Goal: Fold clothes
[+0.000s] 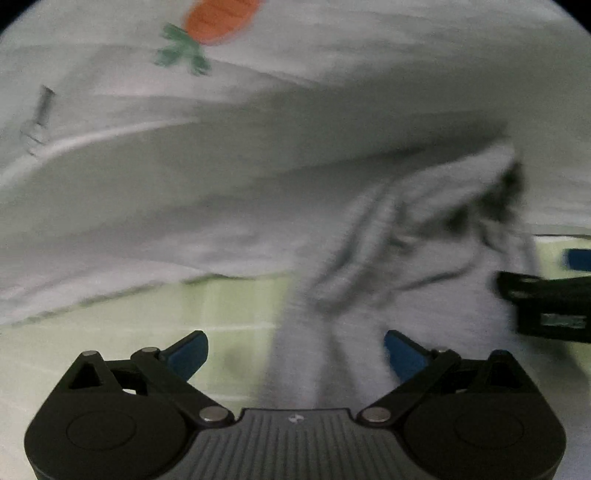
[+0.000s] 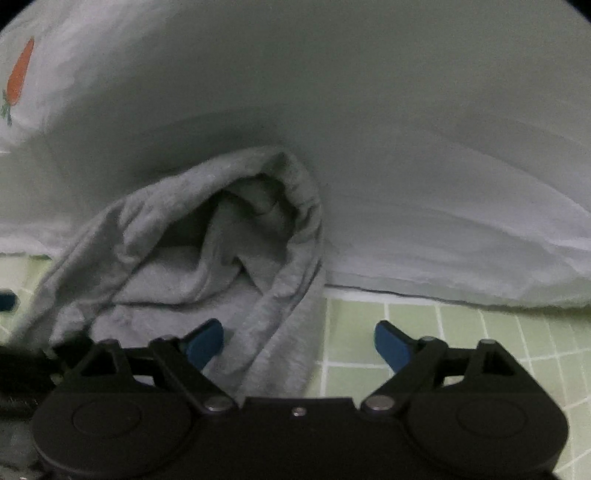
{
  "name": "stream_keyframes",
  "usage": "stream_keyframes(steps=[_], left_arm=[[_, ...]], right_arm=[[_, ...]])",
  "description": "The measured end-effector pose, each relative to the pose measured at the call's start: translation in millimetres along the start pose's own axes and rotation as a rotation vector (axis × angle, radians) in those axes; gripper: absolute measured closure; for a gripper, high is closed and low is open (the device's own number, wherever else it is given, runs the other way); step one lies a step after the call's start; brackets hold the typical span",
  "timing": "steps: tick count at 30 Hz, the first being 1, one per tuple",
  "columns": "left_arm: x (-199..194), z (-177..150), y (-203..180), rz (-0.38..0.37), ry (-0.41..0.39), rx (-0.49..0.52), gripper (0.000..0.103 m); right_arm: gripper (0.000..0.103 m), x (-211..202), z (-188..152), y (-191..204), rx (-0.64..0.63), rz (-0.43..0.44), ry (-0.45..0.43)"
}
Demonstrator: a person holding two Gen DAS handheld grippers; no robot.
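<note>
A rumpled grey garment [image 2: 192, 258] lies on a green checked cloth [image 2: 443, 332], its far end bunched against a white pillow [image 2: 369, 147]. My right gripper [image 2: 299, 345] stands open, its blue fingertips [image 2: 205, 345] wide apart over the garment's near right edge; the pads do not press on the fabric. In the left wrist view the same grey garment [image 1: 406, 258] runs from the lower middle to the right, blurred. My left gripper [image 1: 295, 356] is open too, with a strip of the garment passing between its spread blue fingertips [image 1: 404, 356]. The other gripper's black body [image 1: 546, 306] shows at the right edge.
The big white pillow [image 1: 221, 184] with an orange carrot print [image 1: 218, 18] fills the far side in both views. A small grey zip pull or tag [image 1: 40, 114] sits on it at the left. The green checked cloth [image 1: 147, 332] shows beneath the garment.
</note>
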State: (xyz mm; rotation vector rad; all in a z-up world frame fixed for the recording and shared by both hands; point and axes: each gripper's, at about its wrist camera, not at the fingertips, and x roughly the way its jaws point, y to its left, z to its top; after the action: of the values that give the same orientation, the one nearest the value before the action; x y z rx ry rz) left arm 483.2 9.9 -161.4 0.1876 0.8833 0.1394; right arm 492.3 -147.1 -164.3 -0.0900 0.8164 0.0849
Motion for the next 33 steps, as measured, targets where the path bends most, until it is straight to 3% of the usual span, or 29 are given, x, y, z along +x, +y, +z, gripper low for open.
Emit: stream_keyframes(steps=[4, 9, 12, 15, 18, 21, 30, 33], left_arm=[[-13, -3, 26, 0.055, -0.033, -0.088, 0.002], [-49, -9, 59, 0.09, -0.105, -0.279, 0.002], [-69, -16, 76, 0.115, -0.137, -0.371, 0.003], [-88, -25, 96, 0.15, -0.157, -0.451, 0.003], [-105, -33, 117, 0.166, -0.163, -0.525, 0.003], [-106, -36, 122, 0.132, -0.119, -0.537, 0.003], [-52, -31, 68, -0.019, 0.0, -0.324, 0.003], [-29, -25, 54, -0.009, 0.051, -0.28, 0.003]], right_arm=[[0.011, -16, 0, -15, -0.013, -0.142, 0.0], [0.011, -60, -10, -40, -0.01, -0.236, -0.074], [0.019, -91, -16, -54, 0.02, -0.317, -0.131], [0.019, -122, -17, -79, 0.078, -0.386, -0.177], [0.019, -137, -19, -102, 0.141, -0.356, -0.168], [0.015, -135, -17, -104, 0.175, -0.261, -0.14], [0.013, -72, -15, -41, 0.003, -0.103, -0.069], [0.013, -41, -5, -34, -0.049, -0.09, -0.037]])
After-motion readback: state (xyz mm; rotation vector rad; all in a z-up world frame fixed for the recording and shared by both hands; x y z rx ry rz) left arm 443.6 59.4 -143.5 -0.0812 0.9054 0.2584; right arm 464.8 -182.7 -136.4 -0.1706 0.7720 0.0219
